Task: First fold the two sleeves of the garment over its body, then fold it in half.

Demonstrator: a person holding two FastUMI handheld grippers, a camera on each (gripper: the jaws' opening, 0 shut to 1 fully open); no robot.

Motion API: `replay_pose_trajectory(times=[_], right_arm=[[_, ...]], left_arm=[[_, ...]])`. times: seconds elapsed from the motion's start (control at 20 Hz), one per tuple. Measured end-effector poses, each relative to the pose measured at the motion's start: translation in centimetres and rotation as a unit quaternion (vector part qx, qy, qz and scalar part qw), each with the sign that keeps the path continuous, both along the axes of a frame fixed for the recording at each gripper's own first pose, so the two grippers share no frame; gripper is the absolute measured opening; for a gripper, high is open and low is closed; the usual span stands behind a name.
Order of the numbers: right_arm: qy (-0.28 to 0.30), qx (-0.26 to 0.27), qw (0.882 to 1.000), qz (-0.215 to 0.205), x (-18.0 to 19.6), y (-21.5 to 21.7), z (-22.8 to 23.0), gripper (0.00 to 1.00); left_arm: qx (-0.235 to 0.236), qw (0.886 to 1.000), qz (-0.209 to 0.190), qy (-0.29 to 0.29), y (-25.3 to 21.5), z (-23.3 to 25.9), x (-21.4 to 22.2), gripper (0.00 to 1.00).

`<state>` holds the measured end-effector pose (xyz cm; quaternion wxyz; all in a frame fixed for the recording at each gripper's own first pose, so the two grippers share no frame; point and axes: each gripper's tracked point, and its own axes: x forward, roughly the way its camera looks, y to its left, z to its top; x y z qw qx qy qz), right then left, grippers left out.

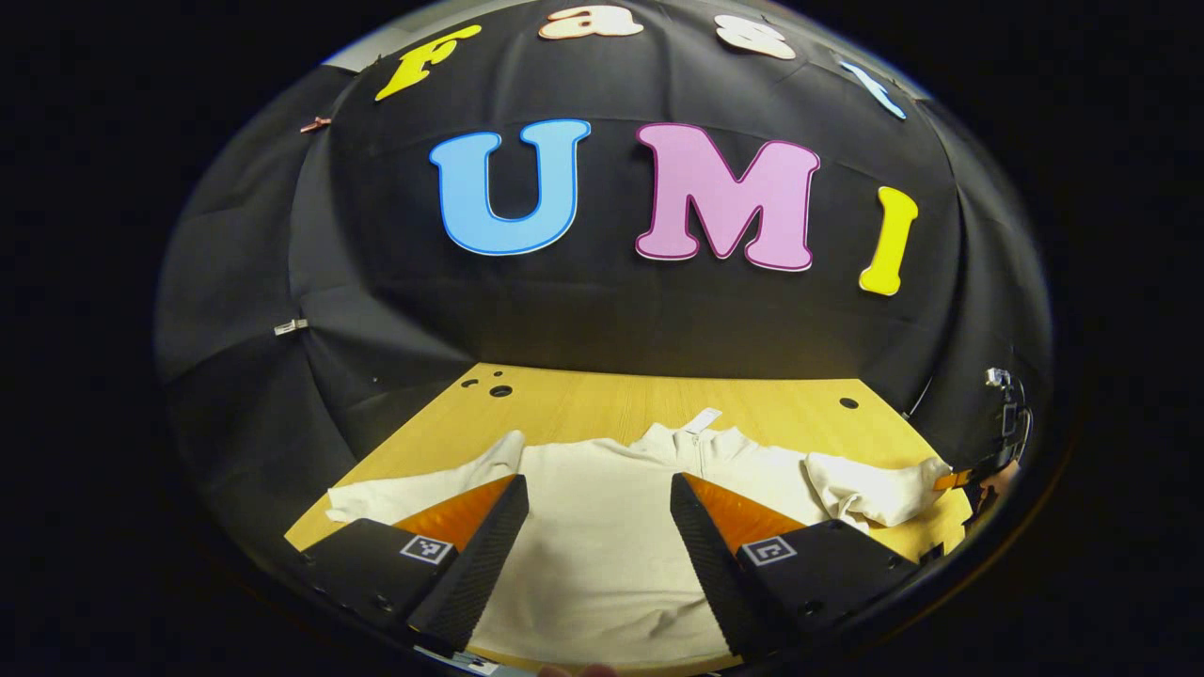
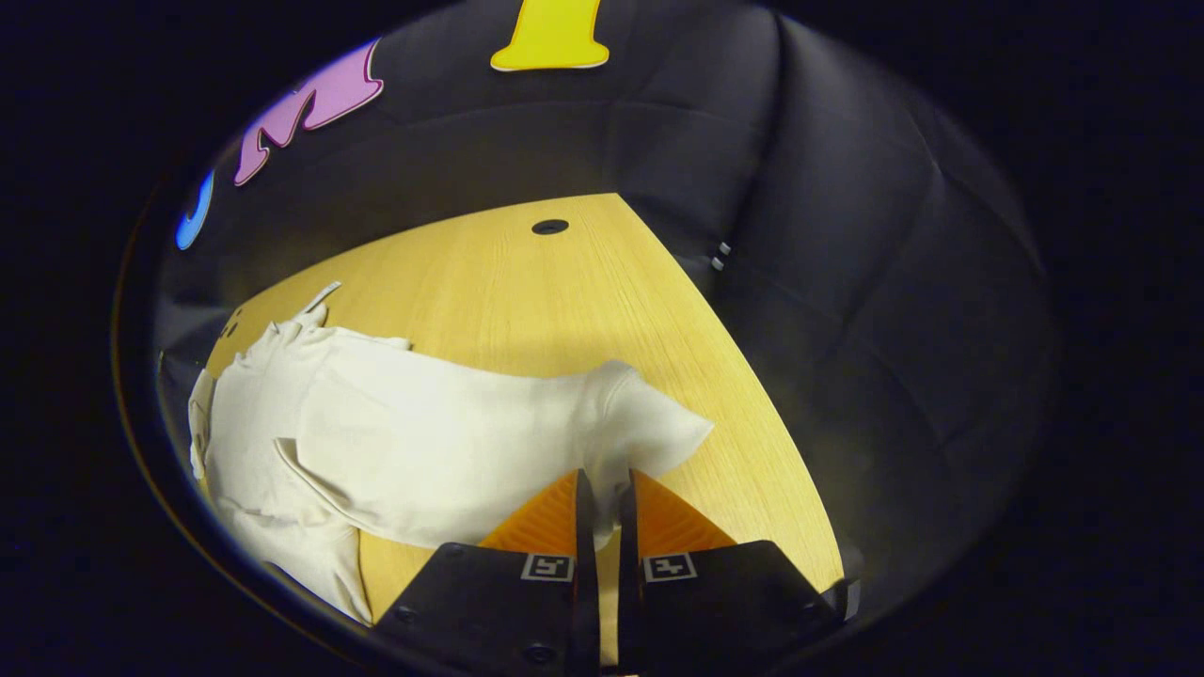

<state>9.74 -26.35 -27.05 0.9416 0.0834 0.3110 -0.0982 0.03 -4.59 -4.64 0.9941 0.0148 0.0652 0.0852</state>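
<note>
Both fingers of the right gripper pinch the garment's sleeve; left gripper gapes above its body.

The garment at the lower centre of the left gripper view is plain cream-white, with no pattern. The desk under it is pale yellow wood with fine straight grain and dark round holes. The wall is plain black cloth.
</note>
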Motion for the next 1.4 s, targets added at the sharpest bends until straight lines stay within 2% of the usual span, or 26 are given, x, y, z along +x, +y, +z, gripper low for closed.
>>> replay_pose_trajectory(times=[0.35, 0.7, 0.95, 1.4], right_arm=[[-0.032, 0.011, 0.999, -0.043, -4.9, 4.4, 4.2, 0.12], [-0.091, 0.025, 0.995, -0.044, -6.3, 11.8, 9.7, 0.12], [-0.131, 0.042, 0.990, -0.016, -5.0, 18.0, 13.7, 0.12], [-0.155, 0.033, 0.984, 0.080, -2.2, 29.9, 16.8, 0.12]], left_arm=[[-0.012, 0.999, -0.034, -0.001, 3.7, -0.4, 0.4, 0.95], [-0.019, 0.998, -0.054, -0.003, 8.1, -0.8, 0.7, 0.96], [-0.022, 0.998, -0.057, -0.004, 11.2, -0.8, 0.6, 0.96], [-0.035, 0.999, -0.037, -0.004, 15.8, -1.5, 0.5, 0.96]])
